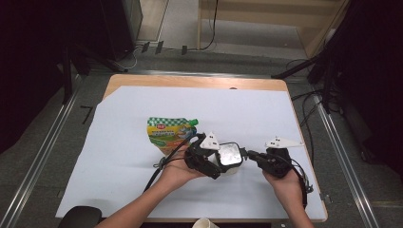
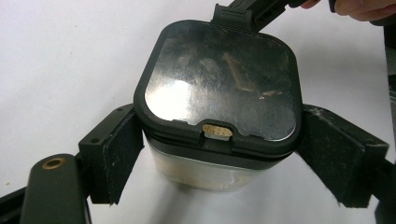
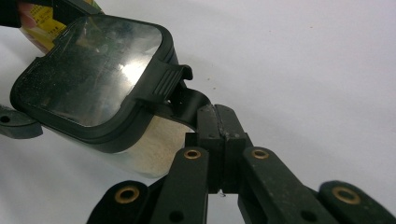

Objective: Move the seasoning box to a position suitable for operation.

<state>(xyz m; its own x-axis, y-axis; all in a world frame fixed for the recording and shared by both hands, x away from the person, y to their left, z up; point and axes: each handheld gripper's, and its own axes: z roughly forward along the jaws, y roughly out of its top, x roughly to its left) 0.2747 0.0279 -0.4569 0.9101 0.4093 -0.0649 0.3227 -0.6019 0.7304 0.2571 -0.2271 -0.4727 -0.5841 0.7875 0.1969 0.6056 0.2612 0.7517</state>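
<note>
hidden: lower body of clear square container with black-rimmed lid [image 1: 230, 155] behind left gripper [image 1: 209, 159] | blurred: print on green-and-yellow spouted pouch [image 1: 168, 133] | cut off: white cup [image 1: 205, 223] at desk's near edge

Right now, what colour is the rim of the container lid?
Black, around a clear panel on the container lid; the left gripper view shows it best.

A wooden table [image 1: 199, 81] stands on the floor. A big white sheet [image 1: 142, 190] covers most of its top, and bare wood shows at the far edge and down the right side. A green and yellow pouch [image 1: 167, 133] lies flat on the sheet, a bit left of the middle. A clear box with a black lid [image 1: 230, 155] sits on the sheet near the front, just right of the pouch.
</note>
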